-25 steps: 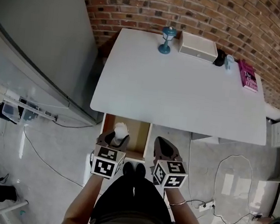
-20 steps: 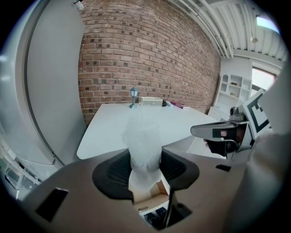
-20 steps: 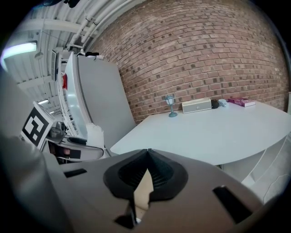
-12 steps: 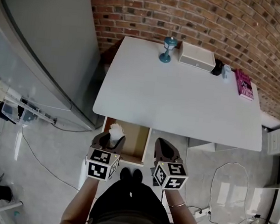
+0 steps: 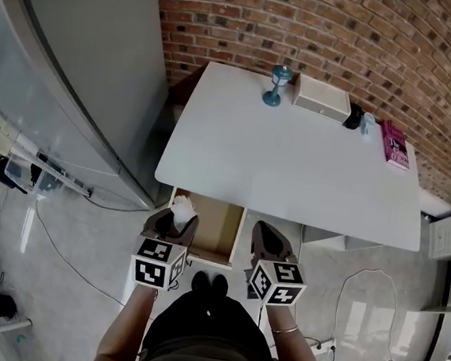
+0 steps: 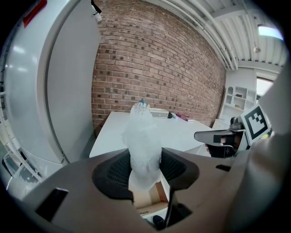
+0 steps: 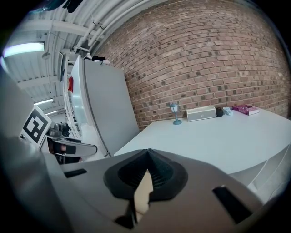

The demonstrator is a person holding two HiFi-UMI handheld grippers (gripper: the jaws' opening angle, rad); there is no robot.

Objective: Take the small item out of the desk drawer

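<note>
The desk drawer [image 5: 218, 233] stands pulled open under the front edge of the white desk [image 5: 290, 174], its wooden inside showing. My left gripper [image 5: 173, 223] is over the drawer's left side, shut on a small white crumpled item [image 5: 181, 209]. In the left gripper view the item [image 6: 143, 136] stands upright between the dark pads of the left gripper [image 6: 145, 169] and rises well above them. My right gripper [image 5: 268, 236] hovers just right of the drawer. In the right gripper view the jaws of the right gripper [image 7: 146, 172] meet with nothing between them.
At the desk's far edge by the brick wall stand a blue goblet-shaped lamp [image 5: 276, 86], a white box [image 5: 322, 98], a dark object [image 5: 352, 117] and a pink book [image 5: 397, 144]. A tall grey cabinet [image 5: 77, 64] stands to the left. Cables [image 5: 58, 246] lie on the floor.
The left gripper has drifted slightly left over the drawer with the white item still in it. The right gripper has stayed shut beside the drawer. The head view has shifted a little.
</note>
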